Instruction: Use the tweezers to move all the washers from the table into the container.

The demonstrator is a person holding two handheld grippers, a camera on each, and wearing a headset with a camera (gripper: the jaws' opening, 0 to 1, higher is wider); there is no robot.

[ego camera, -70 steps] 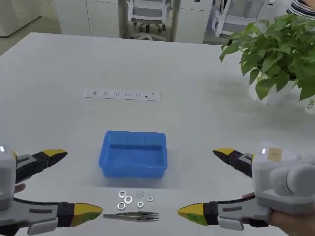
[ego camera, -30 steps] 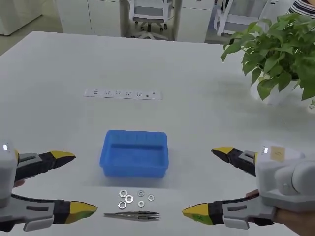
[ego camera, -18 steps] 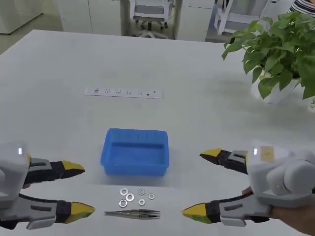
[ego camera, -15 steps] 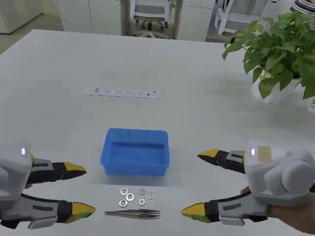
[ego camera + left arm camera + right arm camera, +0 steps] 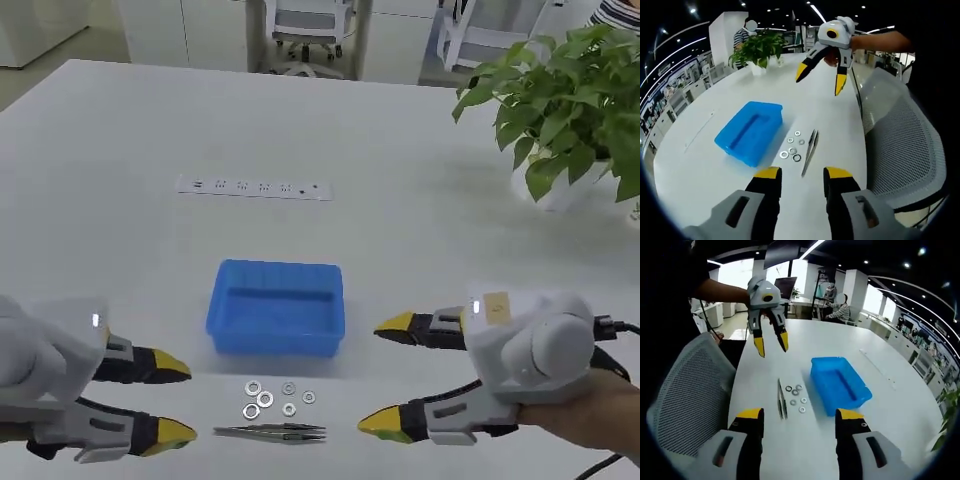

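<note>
Several small metal washers (image 5: 275, 396) lie in a cluster on the white table, just in front of the blue rectangular container (image 5: 275, 343). Thin metal tweezers (image 5: 270, 432) lie flat on the table right in front of the washers. My left gripper (image 5: 185, 402) hovers open to the left of the tweezers, holding nothing. At their right, my right gripper (image 5: 372, 378) hovers open and empty. In the left gripper view, past my own jaws (image 5: 802, 175), lie the tweezers (image 5: 810, 146), washers (image 5: 792, 147) and container (image 5: 747, 131). The right gripper view has the tweezers (image 5: 781, 399) and washers (image 5: 796, 396) between its jaws (image 5: 800, 415).
A white power strip (image 5: 250, 187) lies further back on the table. A potted plant (image 5: 560, 100) stands at the far right. A grey mesh chair (image 5: 900, 140) sits at the near table edge. Office chairs (image 5: 305, 30) stand beyond the far edge.
Both grippers have moved inward towards the washers and tweezers. The left gripper's tips look closer together than before. The washers, tweezers and container have not moved.
</note>
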